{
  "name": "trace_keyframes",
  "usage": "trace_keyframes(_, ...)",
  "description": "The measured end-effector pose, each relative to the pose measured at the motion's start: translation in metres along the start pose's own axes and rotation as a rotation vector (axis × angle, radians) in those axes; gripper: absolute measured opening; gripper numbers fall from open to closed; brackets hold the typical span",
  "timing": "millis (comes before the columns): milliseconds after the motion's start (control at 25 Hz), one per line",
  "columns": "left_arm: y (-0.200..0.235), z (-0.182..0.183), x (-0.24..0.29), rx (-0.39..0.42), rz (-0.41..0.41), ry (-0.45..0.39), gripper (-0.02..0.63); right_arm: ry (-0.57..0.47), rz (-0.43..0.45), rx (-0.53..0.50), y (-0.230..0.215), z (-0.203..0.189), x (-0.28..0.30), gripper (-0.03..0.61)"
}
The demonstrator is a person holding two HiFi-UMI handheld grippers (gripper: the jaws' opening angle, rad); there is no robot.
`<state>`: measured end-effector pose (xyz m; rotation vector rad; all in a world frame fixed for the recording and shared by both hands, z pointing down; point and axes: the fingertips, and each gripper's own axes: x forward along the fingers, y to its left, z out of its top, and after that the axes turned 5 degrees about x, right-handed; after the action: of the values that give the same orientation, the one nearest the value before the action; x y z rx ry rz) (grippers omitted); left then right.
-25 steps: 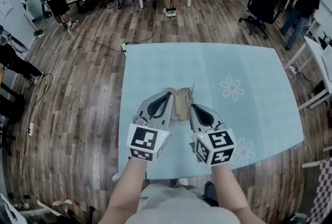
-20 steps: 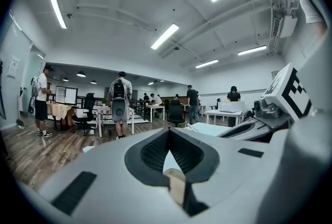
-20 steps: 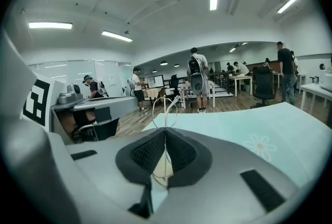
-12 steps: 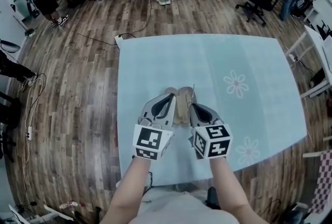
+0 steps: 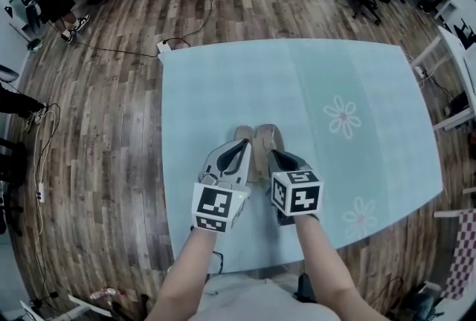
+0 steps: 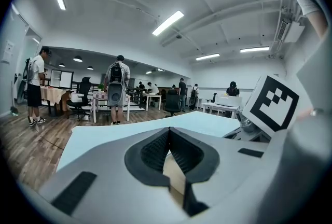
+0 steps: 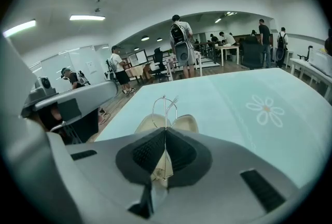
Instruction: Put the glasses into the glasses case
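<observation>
The right tool (image 7: 165, 134) has its jaws pinched together on the wire-rimmed glasses (image 7: 165, 108), held upright over the open beige glasses case (image 5: 262, 137) on the tabletop (image 5: 223, 74). The left tool (image 6: 169, 130) is clamped on the case's edge.

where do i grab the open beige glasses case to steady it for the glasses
Pinch the near left rim of the open beige glasses case, coming from the person's side, as the left gripper seems to. The open shells look too wide to span; the rim is thin. That leaves room for the thin wire glasses in the right gripper.
</observation>
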<state>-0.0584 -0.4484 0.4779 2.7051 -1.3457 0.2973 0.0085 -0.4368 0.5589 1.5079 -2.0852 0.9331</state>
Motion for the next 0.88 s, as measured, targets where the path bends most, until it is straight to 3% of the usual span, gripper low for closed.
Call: trace_keyframes(880, 0.009, -0.034, 0.008, -0.079, 0.031, 0.046, 0.008, 0.189, -0.102, 0.065, -0.036, -0.038, 0.049, 0.012)
